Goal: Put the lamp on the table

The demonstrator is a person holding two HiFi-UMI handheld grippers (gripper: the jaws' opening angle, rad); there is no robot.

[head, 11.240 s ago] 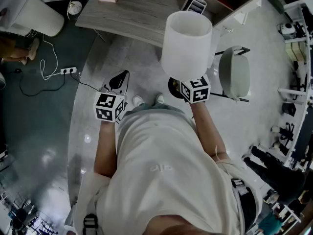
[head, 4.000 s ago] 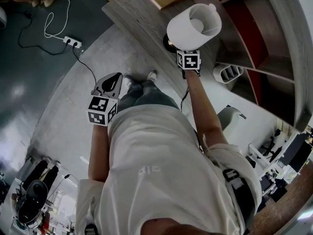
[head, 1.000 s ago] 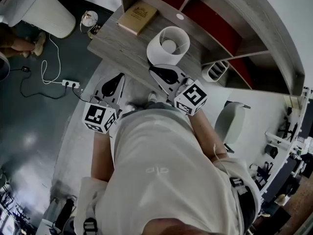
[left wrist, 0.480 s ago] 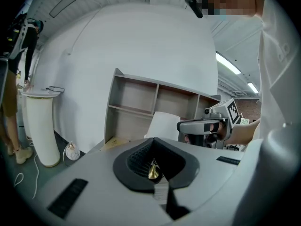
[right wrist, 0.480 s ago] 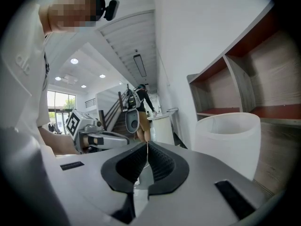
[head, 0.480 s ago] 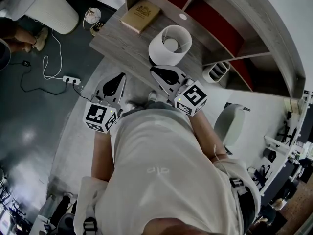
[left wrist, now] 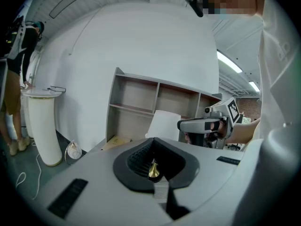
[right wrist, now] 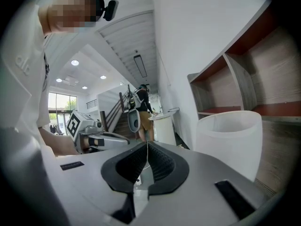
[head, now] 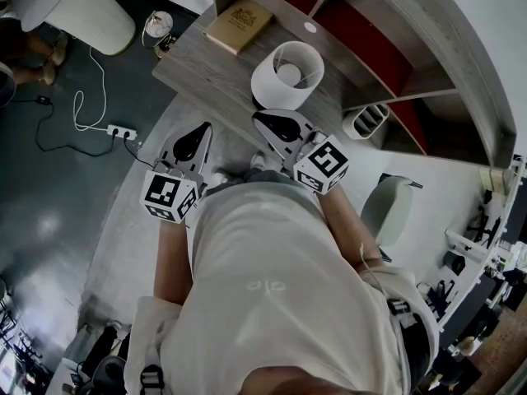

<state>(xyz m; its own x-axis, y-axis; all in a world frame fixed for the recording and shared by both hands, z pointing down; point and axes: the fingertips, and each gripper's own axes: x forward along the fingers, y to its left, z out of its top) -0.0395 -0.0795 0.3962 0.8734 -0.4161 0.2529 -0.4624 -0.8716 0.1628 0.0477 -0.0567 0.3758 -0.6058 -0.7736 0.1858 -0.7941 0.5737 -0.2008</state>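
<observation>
Lamp [head: 286, 74] on table [head: 206, 72]: placing looks done.
Right gripper [head: 258, 119], at lamp's six o'clock, and left gripper [head: 203, 129]: jaws together, empty; next, back away.

Pale T-shirt [head: 263, 303]; grey left gripper [head: 202, 130] and right gripper [head: 262, 119] bear chequered marker cubes [head: 168, 196].

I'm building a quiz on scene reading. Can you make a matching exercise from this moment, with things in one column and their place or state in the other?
Things:
1. lamp
2. book
3. power strip
4. right hand-held gripper

Place or state:
A. on the floor
B. shut, holding nothing
C. lying flat on the table
D. standing upright on the table

Pairs: 1-D, 2-C, 3-A, 4-B
</observation>
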